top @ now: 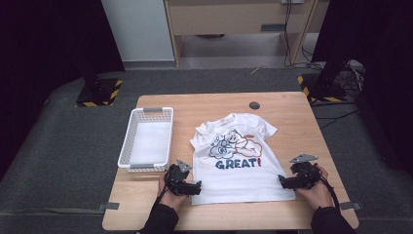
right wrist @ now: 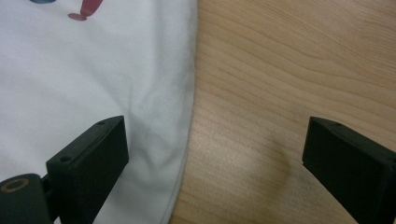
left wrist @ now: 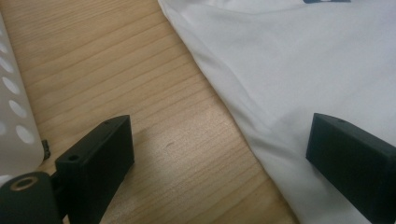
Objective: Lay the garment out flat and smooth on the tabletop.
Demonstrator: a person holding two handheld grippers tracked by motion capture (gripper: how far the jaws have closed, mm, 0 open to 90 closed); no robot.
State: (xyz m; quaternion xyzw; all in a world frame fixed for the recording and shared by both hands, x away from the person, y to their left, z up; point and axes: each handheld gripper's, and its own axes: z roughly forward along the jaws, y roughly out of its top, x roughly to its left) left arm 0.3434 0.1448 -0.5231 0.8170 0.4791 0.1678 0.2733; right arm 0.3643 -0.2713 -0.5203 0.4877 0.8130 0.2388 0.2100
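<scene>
White T-shirt (top: pixel 238 161) lies flat, print up, mid-table, not yet folded; left gripper (top: pixel 195 187) and right gripper (top: pixel 284 182) flank bottom hem corners, jaws apart straddling side edges, nothing gripped; basket (top: pixel 127 141) empty beside

High view: fixed above the person's side, facing forward and down, far enough to take in the whole light wooden table (top: pixel 292 105) and the grey floor beyond.

Left gripper view: rides the left gripper (top: pixel 197 187), very close to the tabletop, facing along its jaws across the left side edge of the white printed T-shirt (top: pixel 238 168), with the white perforated plastic basket (left wrist: pixel 14 121) at frame left.

Right gripper view: rides the right gripper (top: pixel 282 181), equally close, facing the shirt's right side edge.

Shared: shirt fabric and wood grain.
</scene>
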